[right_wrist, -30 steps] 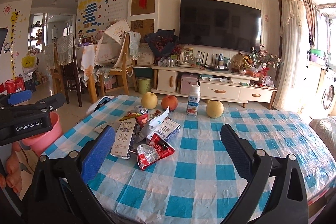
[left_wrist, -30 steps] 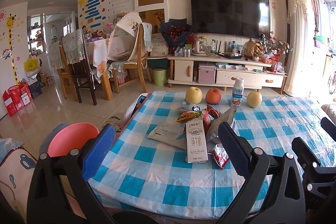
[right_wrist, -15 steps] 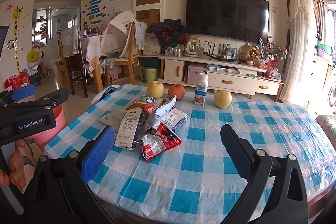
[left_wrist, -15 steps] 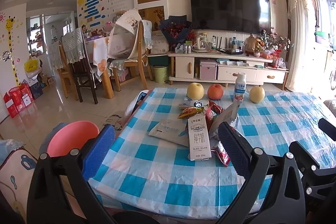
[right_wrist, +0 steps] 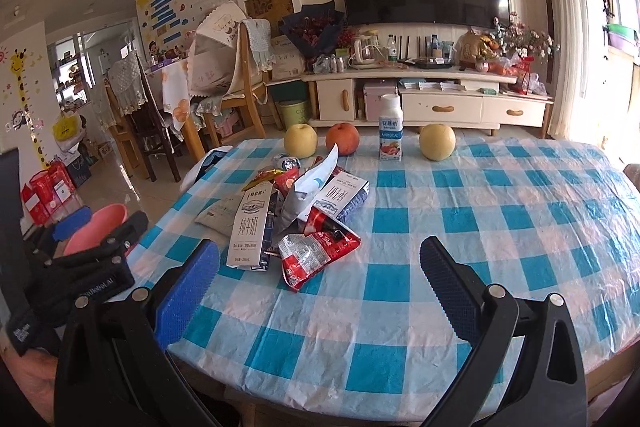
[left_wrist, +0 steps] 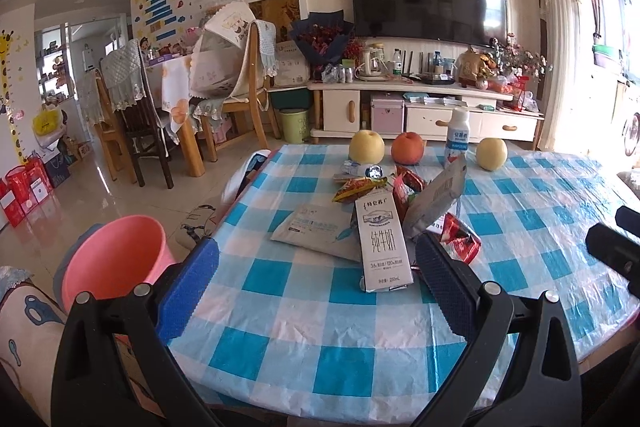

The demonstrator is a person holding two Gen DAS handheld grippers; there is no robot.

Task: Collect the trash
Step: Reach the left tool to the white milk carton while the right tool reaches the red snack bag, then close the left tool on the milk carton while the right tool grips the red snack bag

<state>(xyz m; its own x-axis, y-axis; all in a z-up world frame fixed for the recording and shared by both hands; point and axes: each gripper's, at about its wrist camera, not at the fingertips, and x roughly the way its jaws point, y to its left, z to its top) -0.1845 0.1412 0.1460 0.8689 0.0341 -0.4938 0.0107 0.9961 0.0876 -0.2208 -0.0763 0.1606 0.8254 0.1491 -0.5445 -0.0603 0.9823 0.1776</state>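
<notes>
trash heap on checked tablecloth (right_wrist: 460, 227) — flat white milk carton (right_wrist: 249, 227), crumpled red wrapper (right_wrist: 316, 251) just right of it, grey pouch (right_wrist: 310, 193) propped behind; pink bin (left_wrist: 114, 263) left of cloth, on floor.

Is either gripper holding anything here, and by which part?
Nothing is held. The left gripper and right gripper both have open, empty jaws above the blue-checked tablecloth.

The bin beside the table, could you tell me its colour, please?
Pink bin, clearest in the left wrist view.
</notes>
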